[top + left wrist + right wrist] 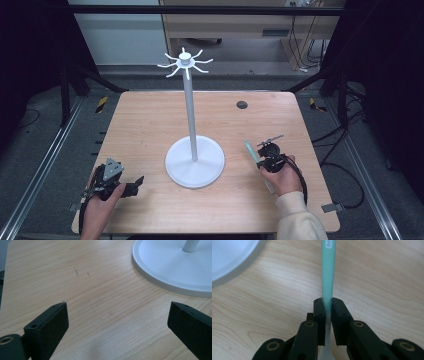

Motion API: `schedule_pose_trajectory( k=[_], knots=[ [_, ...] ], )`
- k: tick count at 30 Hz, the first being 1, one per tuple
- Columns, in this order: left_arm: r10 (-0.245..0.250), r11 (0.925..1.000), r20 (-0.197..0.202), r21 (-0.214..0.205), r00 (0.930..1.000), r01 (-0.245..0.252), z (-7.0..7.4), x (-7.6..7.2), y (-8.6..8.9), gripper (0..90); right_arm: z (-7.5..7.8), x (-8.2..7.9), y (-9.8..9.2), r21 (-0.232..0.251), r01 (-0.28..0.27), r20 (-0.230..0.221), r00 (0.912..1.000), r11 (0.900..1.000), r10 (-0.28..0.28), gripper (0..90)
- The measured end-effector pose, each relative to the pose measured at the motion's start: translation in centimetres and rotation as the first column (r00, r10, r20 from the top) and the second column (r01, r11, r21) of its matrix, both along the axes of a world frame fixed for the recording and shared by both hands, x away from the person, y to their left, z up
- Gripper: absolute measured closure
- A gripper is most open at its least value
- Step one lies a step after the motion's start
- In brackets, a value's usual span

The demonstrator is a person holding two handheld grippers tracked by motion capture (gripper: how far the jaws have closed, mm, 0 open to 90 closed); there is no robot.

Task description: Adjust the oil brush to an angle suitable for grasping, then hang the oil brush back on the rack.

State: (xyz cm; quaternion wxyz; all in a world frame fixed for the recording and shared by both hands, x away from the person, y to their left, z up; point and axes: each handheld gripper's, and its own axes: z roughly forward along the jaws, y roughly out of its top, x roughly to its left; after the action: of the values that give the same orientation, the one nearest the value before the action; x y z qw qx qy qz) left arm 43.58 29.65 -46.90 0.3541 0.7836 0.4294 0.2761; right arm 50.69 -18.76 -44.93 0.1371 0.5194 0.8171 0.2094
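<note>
Your right gripper (327, 305) was clamped on the mint-green handle (328, 272), which lay over the wooden table (145, 130) to the right of the white stand (194, 161). Your left gripper (117, 322) had its jaws wide apart with nothing between them, near the stand's round base.

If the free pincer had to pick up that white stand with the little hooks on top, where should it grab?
Probably the thin upright pole, around mid-height, coming in level from the left gripper's side. The pole is slim and round enough to fit between the open jaws, whereas the base is a wide flat disc and the hooks are thin and splayed outward.
</note>
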Motion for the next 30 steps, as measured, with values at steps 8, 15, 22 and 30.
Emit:
schedule_pose_trajectory(
  k=[8, 15, 22, 30],
  knots=[
    [-0.001, 1.0000, -0.001, -0.001, 1.0000, 0.001, 0.0, 0.0, 0.0, 3.0, 0.8, -0.2, -0.1, 0.025, -0.016, 0.070, 0.9975, 0.9996, 0.015, 82.7],
    [0.002, 1.0000, 0.002, 0.001, 1.0000, -0.002, 0.0, 0.0, 0.0, 3.0, 2.6, -0.7, -0.5, 0.103, -0.031, 0.155, 0.9878, 0.9942, 0.015, 82.7],
    [0.007, 1.0000, 0.009, -0.003, 0.9999, -0.007, 0.1, -0.1, 0.1, 3.0, 5.0, -1.2, -0.6, 0.173, -0.062, 0.237, 0.9712, 0.9830, 0.020, 82.7],
    [0.014, 0.9999, 0.024, -0.004, 0.9996, -0.014, 0.2, -0.3, 0.2, 3.0, 8.2, -1.2, 0.0, 0.205, -0.111, 0.313, 0.9489, 0.9726, 0.042, 82.7]
  ],
)
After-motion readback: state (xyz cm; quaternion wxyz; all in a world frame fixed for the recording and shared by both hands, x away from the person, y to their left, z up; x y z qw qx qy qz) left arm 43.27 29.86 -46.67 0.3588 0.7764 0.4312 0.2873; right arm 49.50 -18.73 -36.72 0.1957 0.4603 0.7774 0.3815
